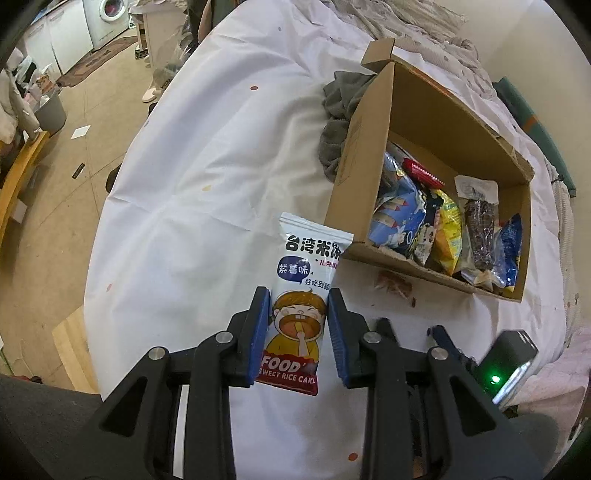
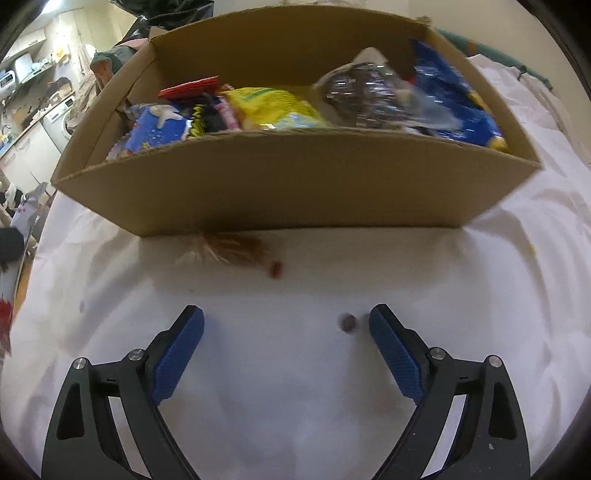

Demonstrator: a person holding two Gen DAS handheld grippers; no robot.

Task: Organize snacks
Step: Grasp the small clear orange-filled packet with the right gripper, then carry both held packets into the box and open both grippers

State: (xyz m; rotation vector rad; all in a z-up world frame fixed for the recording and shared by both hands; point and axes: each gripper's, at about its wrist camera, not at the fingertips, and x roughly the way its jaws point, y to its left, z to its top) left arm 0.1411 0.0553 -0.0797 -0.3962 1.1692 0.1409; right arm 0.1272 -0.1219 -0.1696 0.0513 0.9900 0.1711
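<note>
A: Item one? 
B: White sheet (image 1: 207, 155), dotted, spread over the bed. 
A: Item two? 
B: Grey garment (image 1: 338, 122), crumpled on the sheet. 
A: Beyond the bed? 
B: Washing machine (image 1: 107, 16) at the far wall; grey bin (image 1: 51, 110) and paper scrap (image 1: 80, 132) on the floor.

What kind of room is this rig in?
Likely a lived-in home, a bedroom or studio flat. The brown cardboard snack box sits on a white spotted bedsheet, a white front-loading washing machine stands in the background, and a crumpled grey garment lies beside the box.
</note>
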